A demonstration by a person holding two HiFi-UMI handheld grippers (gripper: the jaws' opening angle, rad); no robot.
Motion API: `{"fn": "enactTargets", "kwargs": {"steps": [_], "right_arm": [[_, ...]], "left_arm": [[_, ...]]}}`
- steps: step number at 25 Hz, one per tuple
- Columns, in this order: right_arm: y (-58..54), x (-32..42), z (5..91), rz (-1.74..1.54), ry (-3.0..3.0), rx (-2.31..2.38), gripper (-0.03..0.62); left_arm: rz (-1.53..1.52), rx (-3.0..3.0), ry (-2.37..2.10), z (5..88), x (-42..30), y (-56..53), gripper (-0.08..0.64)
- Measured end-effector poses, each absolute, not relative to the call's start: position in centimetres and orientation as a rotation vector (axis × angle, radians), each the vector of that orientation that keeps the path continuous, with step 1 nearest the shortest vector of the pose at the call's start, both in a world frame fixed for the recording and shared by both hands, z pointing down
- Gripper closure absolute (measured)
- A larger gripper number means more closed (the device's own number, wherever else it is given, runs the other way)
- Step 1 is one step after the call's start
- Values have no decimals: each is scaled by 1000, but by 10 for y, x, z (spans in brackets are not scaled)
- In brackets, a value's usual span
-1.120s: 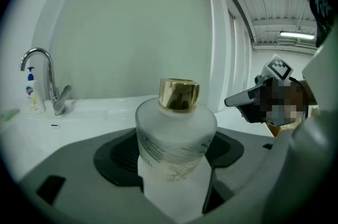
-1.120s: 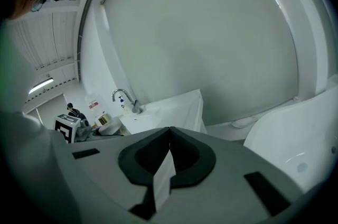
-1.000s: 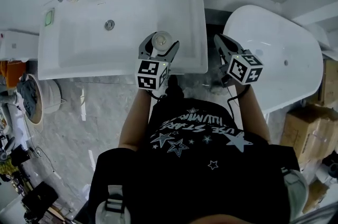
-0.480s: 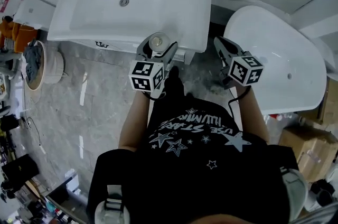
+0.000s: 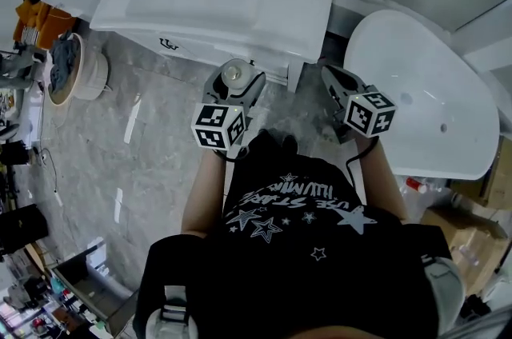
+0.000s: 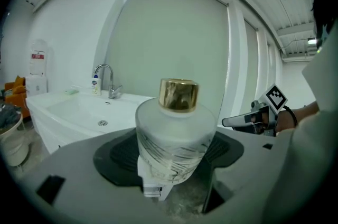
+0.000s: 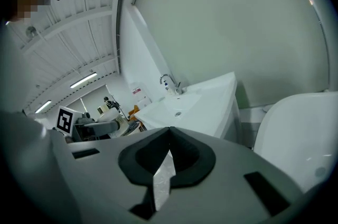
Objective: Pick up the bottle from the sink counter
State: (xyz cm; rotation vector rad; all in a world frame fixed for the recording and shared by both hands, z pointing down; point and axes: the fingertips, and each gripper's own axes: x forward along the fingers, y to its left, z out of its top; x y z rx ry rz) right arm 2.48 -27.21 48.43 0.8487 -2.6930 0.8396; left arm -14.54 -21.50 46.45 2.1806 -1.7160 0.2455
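Left gripper view shows your left tongs (image 6: 170, 157) clamped on the frosted bottle (image 6: 175, 133), one dark pad on each side of its body. The bottle stands upright with its gold cap (image 6: 179, 94) on top. In the head view you hold the bottle (image 5: 232, 74) in the air just in front of the white sink worktop (image 5: 300, 5), apart from it, with the grey marbled floor (image 5: 152, 145) below. Your right tongs (image 5: 334, 81) hang near the white bathtub (image 5: 424, 97). The right gripper view shows the right tongs (image 7: 169, 151) closed together with nothing between them. A tap (image 6: 105, 77) stands at the sink's far edge.
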Motion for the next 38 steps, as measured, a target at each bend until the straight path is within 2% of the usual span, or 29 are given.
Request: {"fn": "enactTargets", "kwargs": {"steps": [15,25,38], "right_arm": [[-210,-17,487,780,-2673,696,586],[-130,-41,490,739,-2705,635,586],[-12,8,484,709,-2731,628,586]], "left_arm": [[213,2064,-1796,474,-173,-120,210],[210,2062,-1825,482,-184,-32,210],[191,2082,-1847,474,-136,85,210]]}}
